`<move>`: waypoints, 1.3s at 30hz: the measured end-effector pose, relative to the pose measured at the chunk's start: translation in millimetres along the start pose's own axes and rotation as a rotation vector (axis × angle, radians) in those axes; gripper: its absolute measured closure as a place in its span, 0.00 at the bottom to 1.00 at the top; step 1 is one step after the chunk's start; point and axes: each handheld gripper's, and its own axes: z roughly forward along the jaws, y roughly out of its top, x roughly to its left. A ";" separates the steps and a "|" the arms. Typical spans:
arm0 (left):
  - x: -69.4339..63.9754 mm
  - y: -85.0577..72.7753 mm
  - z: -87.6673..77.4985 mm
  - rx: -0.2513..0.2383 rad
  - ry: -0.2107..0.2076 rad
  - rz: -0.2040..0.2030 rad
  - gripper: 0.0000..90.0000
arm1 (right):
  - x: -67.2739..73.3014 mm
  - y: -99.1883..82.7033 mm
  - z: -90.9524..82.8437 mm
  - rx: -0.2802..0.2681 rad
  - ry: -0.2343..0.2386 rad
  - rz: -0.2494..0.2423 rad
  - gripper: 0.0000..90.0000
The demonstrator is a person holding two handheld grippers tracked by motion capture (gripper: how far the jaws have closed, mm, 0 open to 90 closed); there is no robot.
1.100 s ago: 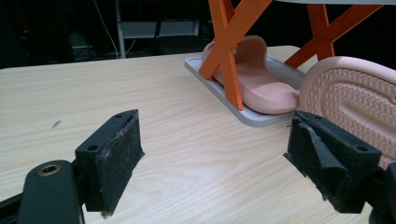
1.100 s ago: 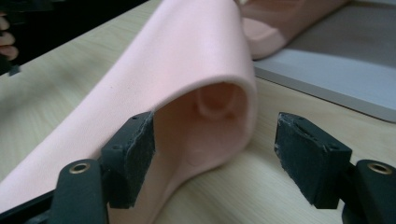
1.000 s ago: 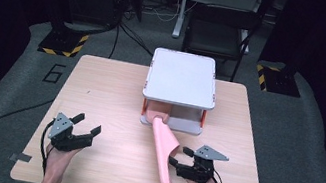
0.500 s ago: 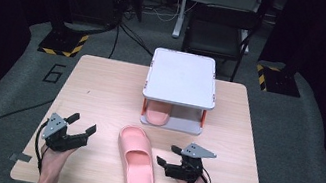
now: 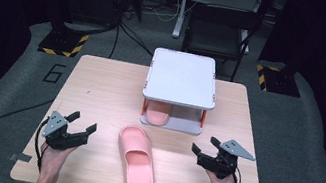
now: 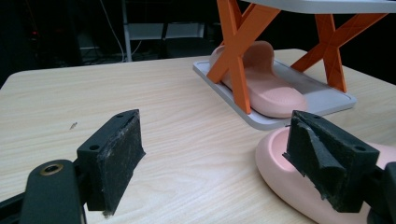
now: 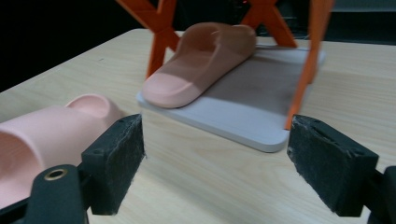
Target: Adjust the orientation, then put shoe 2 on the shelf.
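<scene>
**2 pink slippers, 2 released grippers around a small rack**

2 slippers and 1 small rack are on the wooden table (image 5: pixel 101 85). The rack (image 5: pixel 182 77) has a white top, orange X-shaped legs and a grey bottom tray, and it stands toward the far edge of the table. I use this rack as the landmark.

1 pink slipper (image 5: pixel 157 115) lies on the bottom tray of the rack, under the white top. In the high view its rounded end sticks out a little toward the person. In the left gripper view this slipper (image 6: pixel 261 84) sits behind an orange leg, flat on the grey tray.

The other pink slipper (image 5: pixel 136 161) lies on the bare table in front of the rack, on the person's side and slightly to the left of it. It is sole down, with its length running from the rack toward the near table edge. It is near the tray but does not touch it.

The left gripper (image 5: pixel 77 127) is in front of the rack and well to the left, beyond the loose slipper. Its jaws are spread apart and nothing is between them. In the left gripper view the loose slipper is partly behind 1 jaw; I cannot tell if they touch.

The right gripper (image 5: pixel 204 148) is in front of the right corner of the rack. Its jaws are also spread wide and empty, and they point toward the tray. The loose slipper is apart from it.
</scene>
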 end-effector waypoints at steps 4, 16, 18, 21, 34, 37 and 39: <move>-3.3 -1.6 1.9 0.000 -0.005 -0.001 0.20 | -9.3 1.2 -7.5 -0.012 -0.032 0.019 0.20; -63.5 -15.6 33.3 0.089 -0.187 0.055 0.18 | -13.5 3.5 -9.3 -0.008 -0.043 0.019 0.19; -79.0 -20.6 42.6 0.109 -0.231 0.075 0.18 | -12.9 4.6 -7.5 -0.013 -0.036 0.013 0.19; -82.7 -21.3 45.6 0.087 -0.233 0.030 0.17 | -11.7 7.6 -5.6 -0.007 -0.039 0.018 0.19; -110.9 -32.4 47.8 0.215 -0.217 0.223 0.21 | -11.3 13.0 -4.2 -0.021 -0.032 0.012 0.20; -108.0 -34.8 47.0 0.238 -0.184 0.226 0.36 | -11.5 14.8 -4.1 -0.022 -0.026 0.005 0.20; -104.4 -34.4 45.4 0.231 -0.184 0.210 0.45 | -12.7 17.8 -3.7 -0.024 -0.029 0.002 0.20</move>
